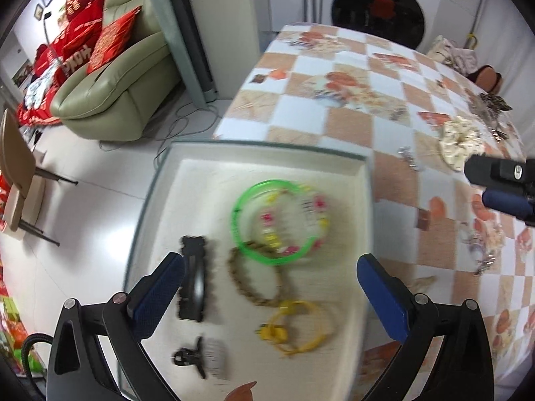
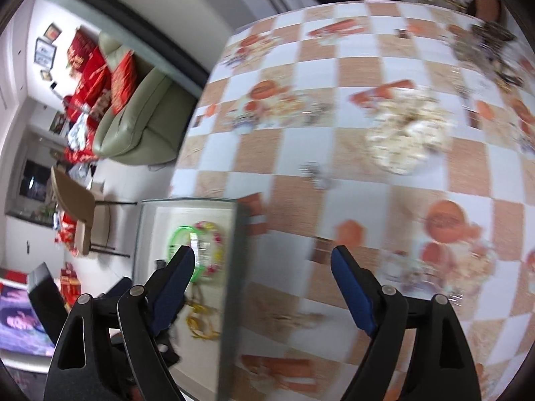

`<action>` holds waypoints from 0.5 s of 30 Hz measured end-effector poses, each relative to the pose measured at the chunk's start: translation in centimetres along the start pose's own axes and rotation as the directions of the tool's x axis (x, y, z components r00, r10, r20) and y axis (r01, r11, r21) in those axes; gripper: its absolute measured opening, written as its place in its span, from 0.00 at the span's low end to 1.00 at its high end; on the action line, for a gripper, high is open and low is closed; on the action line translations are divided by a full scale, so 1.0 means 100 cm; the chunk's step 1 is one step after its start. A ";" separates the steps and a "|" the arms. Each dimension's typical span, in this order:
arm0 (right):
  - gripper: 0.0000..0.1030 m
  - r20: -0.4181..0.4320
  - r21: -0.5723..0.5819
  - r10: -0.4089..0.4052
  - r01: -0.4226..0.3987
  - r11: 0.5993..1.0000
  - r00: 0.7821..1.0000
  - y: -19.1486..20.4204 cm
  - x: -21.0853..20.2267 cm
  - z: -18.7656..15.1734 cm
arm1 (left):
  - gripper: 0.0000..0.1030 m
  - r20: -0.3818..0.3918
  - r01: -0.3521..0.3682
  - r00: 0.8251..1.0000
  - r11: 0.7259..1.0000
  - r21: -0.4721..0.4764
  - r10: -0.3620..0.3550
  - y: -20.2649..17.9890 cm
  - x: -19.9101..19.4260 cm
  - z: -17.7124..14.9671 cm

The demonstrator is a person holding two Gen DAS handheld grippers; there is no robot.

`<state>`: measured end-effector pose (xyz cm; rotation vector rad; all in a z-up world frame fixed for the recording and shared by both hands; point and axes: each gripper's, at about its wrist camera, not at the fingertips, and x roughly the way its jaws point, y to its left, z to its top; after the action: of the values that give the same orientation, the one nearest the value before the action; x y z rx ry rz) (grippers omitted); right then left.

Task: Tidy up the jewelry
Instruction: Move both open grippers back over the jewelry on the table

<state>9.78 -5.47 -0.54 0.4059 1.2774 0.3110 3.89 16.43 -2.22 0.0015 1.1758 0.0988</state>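
Note:
A shallow white tray (image 1: pixel 207 173) with a grey rim sits at the table's left edge. In it lie a green bangle (image 1: pixel 238 220), a beaded bracelet (image 1: pixel 312 224), a braided brown bracelet (image 1: pixel 240 280), a yellow bracelet (image 1: pixel 301 327), a black hair clip (image 1: pixel 193 280) and a small black claw clip (image 1: pixel 194 357). My left gripper (image 1: pixel 271 277) is open and empty above the tray. My right gripper (image 2: pixel 262 277) is open and empty over the tray's (image 2: pixel 234 267) right rim. It also shows at the right edge of the left wrist view (image 1: pixel 501 180). A cream scrunchie (image 2: pixel 404 137) and a small silver piece (image 2: pixel 314 173) lie on the table.
The checkered tablecloth (image 1: pixel 351 67) carries more small metal pieces (image 1: pixel 409 157) and a dark pile (image 1: pixel 495 103) at the far right. A green sofa (image 1: pixel 127 77), a chair (image 1: pixel 20 173) and floor cables (image 1: pixel 187 127) lie left of the table. A washing machine (image 1: pixel 378 6) stands behind.

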 end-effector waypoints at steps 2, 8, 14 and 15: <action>0.83 0.007 0.031 -0.026 0.026 0.999 1.000 -0.021 -0.011 -0.004 | 1.00 0.002 0.018 1.000 1.000 0.017 -0.018 -0.014 -0.004 0.003; 0.83 0.000 0.137 -0.091 0.090 0.986 0.996 -0.078 -0.032 -0.023 | 1.00 0.010 0.062 0.998 0.996 0.071 -0.062 -0.055 -0.012 0.011; 0.83 -0.029 0.210 -0.136 0.139 0.968 0.990 -0.121 -0.039 -0.040 | 1.00 -0.007 0.106 0.994 0.985 0.139 -0.107 -0.093 -0.013 0.010; 0.83 -0.037 0.226 -0.140 0.144 0.963 0.990 -0.128 -0.039 -0.043 | 1.00 -0.013 0.113 0.994 0.981 0.160 -0.112 -0.101 -0.013 0.008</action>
<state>4.62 -18.12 -4.06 0.5043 1.3606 0.0462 4.88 6.33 -1.27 0.0769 1.1830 -0.0963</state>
